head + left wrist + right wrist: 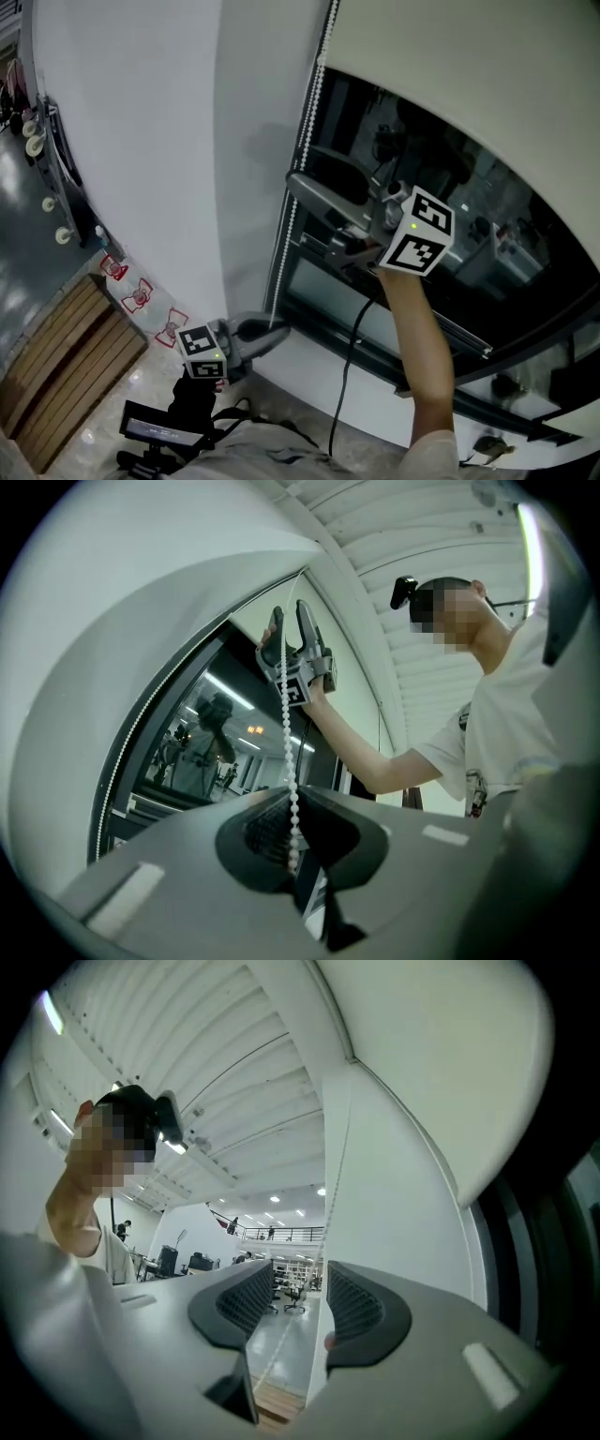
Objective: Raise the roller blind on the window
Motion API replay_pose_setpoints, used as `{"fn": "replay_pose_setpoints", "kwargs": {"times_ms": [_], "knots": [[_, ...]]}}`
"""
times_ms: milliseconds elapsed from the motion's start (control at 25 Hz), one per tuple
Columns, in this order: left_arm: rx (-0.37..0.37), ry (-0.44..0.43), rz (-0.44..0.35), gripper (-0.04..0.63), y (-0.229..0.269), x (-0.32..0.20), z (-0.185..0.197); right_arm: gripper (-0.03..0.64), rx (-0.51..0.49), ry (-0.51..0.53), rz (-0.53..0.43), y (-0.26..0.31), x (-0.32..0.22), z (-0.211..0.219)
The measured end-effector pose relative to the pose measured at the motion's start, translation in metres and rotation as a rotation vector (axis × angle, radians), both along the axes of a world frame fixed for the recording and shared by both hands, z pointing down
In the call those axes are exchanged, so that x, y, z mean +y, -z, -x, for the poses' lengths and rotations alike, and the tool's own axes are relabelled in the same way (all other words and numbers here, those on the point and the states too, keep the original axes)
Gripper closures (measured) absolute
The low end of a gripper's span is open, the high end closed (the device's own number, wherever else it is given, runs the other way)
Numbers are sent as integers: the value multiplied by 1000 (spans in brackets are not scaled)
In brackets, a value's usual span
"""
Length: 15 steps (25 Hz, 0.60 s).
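Note:
The pale roller blind (469, 66) covers the upper part of the dark window (441, 178). Its white bead chain (302, 150) hangs down the left side of the frame. Low by the sill, my left gripper (277, 335) is shut on the chain; in the left gripper view the beads (289, 752) run straight up out of its closed jaws (292, 850). Higher up the chain, my right gripper (314, 206) is open. In the right gripper view the chain (333, 1194) passes between the spread pads (300, 1302) without touching them.
A white wall (169, 141) stands left of the window. A black cable (349, 375) hangs from the right gripper across the white sill (309, 370). Wooden slats (56, 366) lie on the floor at the lower left.

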<state>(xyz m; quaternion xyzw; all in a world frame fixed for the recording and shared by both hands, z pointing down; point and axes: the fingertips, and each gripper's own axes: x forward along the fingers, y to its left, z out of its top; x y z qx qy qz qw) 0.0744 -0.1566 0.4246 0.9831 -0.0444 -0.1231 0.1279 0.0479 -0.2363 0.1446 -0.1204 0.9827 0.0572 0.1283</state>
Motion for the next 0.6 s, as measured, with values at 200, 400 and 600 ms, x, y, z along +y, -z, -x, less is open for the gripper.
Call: {"fn": "replay_pose_setpoints", "kwargs": {"times_ms": [200,400,600], "knots": [[3,3,-1,597,0,3,8,453,17,-14,-70,47,-6,8],[-1,2,6,597,10,-5,1,454,26,-16,-104,93,-23,6],[-3,-2,-6,597,-17,2,-4,454,33,-35,-151,104,-21,6]]}}
